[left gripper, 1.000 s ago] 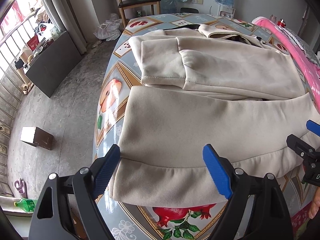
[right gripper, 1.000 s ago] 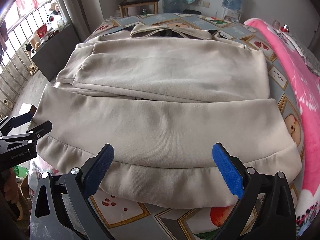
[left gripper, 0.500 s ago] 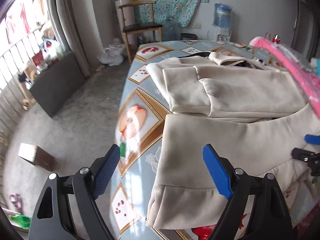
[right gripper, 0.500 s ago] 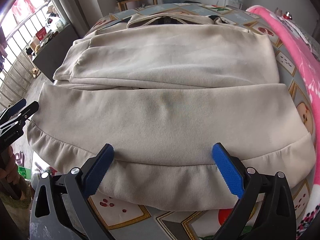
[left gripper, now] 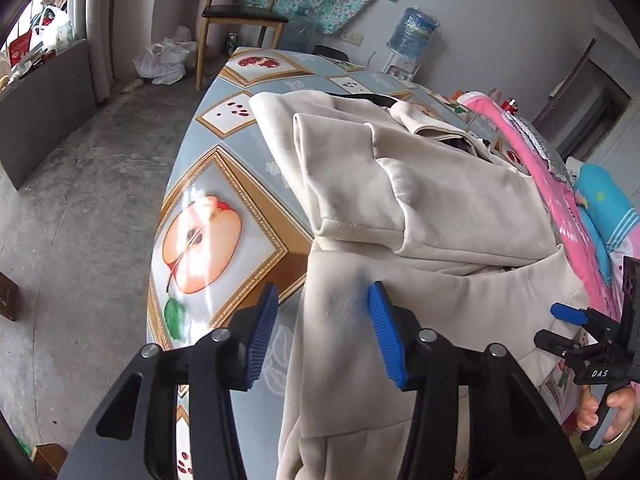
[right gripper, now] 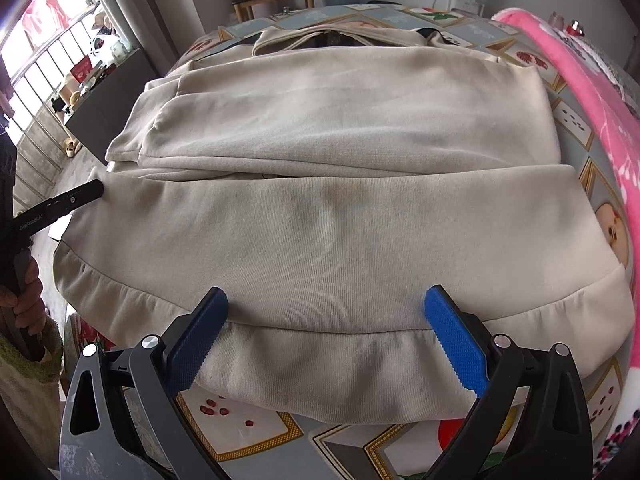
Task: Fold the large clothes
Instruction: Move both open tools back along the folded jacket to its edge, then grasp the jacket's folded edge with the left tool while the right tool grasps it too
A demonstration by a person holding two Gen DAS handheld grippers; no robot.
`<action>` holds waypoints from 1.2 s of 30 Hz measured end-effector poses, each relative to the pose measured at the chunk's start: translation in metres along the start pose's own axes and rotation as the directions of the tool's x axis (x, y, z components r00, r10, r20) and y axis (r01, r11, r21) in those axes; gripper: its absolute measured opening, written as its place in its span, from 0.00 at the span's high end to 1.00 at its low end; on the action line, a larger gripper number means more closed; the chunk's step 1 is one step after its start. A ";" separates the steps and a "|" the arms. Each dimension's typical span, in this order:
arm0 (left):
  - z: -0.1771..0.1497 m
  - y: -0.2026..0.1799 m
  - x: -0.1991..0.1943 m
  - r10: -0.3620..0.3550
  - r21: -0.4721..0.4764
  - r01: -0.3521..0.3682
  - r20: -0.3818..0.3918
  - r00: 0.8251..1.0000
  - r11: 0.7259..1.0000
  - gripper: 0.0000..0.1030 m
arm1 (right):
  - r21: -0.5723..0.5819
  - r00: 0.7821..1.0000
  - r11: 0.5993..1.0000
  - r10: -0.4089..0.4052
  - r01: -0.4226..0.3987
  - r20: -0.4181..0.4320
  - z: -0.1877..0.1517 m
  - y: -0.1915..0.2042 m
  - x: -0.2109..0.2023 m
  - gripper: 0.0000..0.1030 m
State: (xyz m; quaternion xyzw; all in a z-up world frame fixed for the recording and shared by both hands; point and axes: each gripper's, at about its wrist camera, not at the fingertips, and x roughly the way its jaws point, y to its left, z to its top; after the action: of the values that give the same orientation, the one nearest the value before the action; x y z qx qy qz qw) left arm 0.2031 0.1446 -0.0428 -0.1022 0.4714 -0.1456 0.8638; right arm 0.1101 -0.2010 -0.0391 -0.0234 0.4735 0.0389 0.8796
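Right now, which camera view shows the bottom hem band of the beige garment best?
The right wrist view: there the hem band runs across almost the whole picture, along the near table edge, between and beyond the right gripper pads. The left wrist view shows only its left corner, seen end-on and partly hidden behind the left gripper.

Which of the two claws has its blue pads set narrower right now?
The left claw, at the sweatshirt's side edge: it has just been closing around the fabric. The right claw stands wide at the hem.
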 end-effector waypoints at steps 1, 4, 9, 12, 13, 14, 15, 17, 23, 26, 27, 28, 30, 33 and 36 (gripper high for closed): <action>0.001 0.000 0.001 -0.005 0.004 0.005 0.000 1.000 1.000 0.55 | -0.001 1.000 1.000 -0.001 0.001 0.000 0.000 0.000 0.000 0.07; 0.006 0.001 0.000 -0.063 0.007 0.063 0.004 0.998 0.998 0.57 | -0.003 1.000 1.000 -0.004 0.004 -0.001 0.000 0.000 0.001 0.07; 0.010 0.000 0.008 -0.128 0.004 0.128 -0.038 0.991 0.992 0.57 | -0.004 1.000 1.000 -0.005 0.005 -0.002 0.000 0.000 0.001 0.07; 0.012 0.000 0.011 -0.123 -0.002 0.123 -0.027 0.992 0.992 0.60 | -0.004 1.000 1.000 -0.005 0.005 -0.003 0.000 0.000 0.001 0.07; 0.012 -0.001 0.009 -0.119 0.005 0.119 -0.018 0.993 0.993 0.67 | -0.004 1.000 1.000 -0.005 0.005 -0.003 0.000 0.000 0.001 0.07; 0.011 -0.004 0.005 -0.107 0.023 0.107 -0.004 0.994 0.994 0.71 | -0.005 1.000 1.000 -0.005 0.005 -0.003 0.000 0.000 0.001 0.07; 0.009 -0.009 -0.001 -0.098 0.052 0.097 0.016 0.995 0.994 0.73 | -0.005 1.000 1.000 -0.005 0.005 -0.003 0.000 0.000 0.001 0.07; 0.005 -0.019 -0.014 -0.087 0.114 0.080 0.056 0.995 0.990 0.75 | -0.006 1.000 1.000 -0.005 0.005 -0.003 0.000 -0.001 0.001 0.07; -0.013 -0.036 -0.031 -0.196 0.206 0.188 0.018 0.980 0.960 0.75 | -0.006 1.000 1.000 0.000 0.000 -0.002 0.000 -0.001 0.001 0.07; -0.018 -0.041 -0.023 -0.143 0.245 0.143 -0.017 0.990 0.959 0.75 | -0.005 1.000 1.000 0.000 0.000 -0.001 -0.001 -0.002 0.001 0.07; -0.018 -0.041 -0.020 -0.127 0.248 0.129 -0.023 0.992 0.960 0.75 | -0.005 1.000 1.000 0.000 0.000 -0.001 -0.001 -0.002 0.001 0.07; -0.018 -0.040 -0.017 -0.108 0.248 0.112 -0.028 0.994 0.962 0.75 | -0.006 1.000 1.000 0.001 -0.001 -0.001 -0.001 -0.002 0.001 0.07; -0.016 -0.039 -0.013 -0.086 0.247 0.091 -0.030 0.996 0.965 0.75 | -0.006 1.000 1.000 0.001 -0.001 0.000 0.000 -0.002 0.001 0.07; -0.012 -0.036 -0.005 -0.054 0.238 0.061 -0.036 0.998 0.969 0.72 | -0.005 1.000 1.000 0.001 -0.001 0.001 0.000 -0.002 0.001 0.07; -0.010 -0.036 0.003 -0.008 0.235 0.017 -0.040 0.999 0.972 0.72 | -0.004 1.000 1.000 0.002 -0.002 0.003 -0.001 -0.002 0.000 0.07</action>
State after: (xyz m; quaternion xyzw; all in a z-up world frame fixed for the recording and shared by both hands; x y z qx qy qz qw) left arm 0.1909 0.1091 -0.0394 0.0005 0.4669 -0.2078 0.8595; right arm 0.1093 -0.2027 -0.0396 -0.0244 0.4722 0.0409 0.8802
